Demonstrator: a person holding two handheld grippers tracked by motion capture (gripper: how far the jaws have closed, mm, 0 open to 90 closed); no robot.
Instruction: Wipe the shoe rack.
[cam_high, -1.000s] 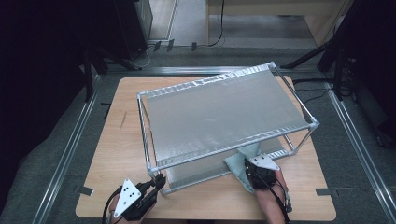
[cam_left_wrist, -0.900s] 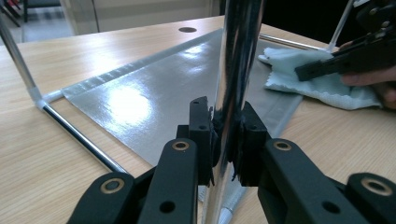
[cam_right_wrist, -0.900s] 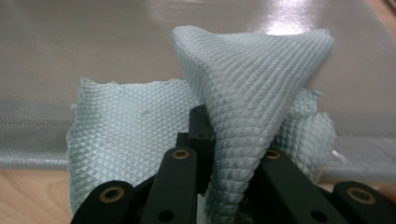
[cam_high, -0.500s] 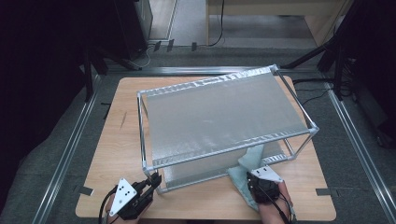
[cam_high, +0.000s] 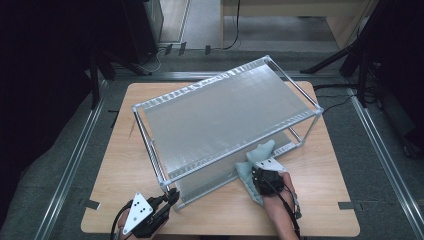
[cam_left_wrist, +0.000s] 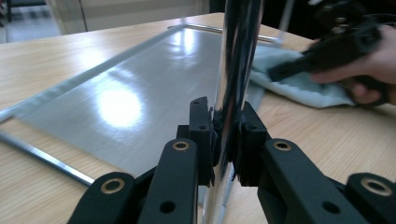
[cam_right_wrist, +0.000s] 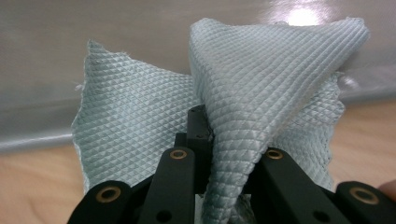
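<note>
The left gripper (cam_high: 167, 199) is sitting at the near left corner of the rack (cam_high: 225, 110), low over the table (cam_high: 115, 165). Its jaws are closing tightly on the corner post (cam_left_wrist: 232, 84), with both pads pressing on the shiny metal tube, so the gripper is holding the post firmly. In the left gripper view the post is rising straight up between the jaws, and the lower shelf (cam_left_wrist: 140, 88) is lying flat behind it, just above the table.

The right gripper (cam_high: 261, 176) is working at the near right side of the rack, at the edge of the lower shelf. Its jaws are clamping a fold of the cloth (cam_high: 252, 167), a light blue one with a small diamond weave. In the right gripper view the cloth (cam_right_wrist: 252, 93) is standing up in a peak between the jaws, and the rest of it is spreading to the left and right behind them. The cloth is lying partly on the table and partly against the front edge of the lower shelf, under the upper shelf (cam_high: 230, 117). The person's right hand (cam_high: 280, 197) is gripping the tool from the near side of the table.
</note>
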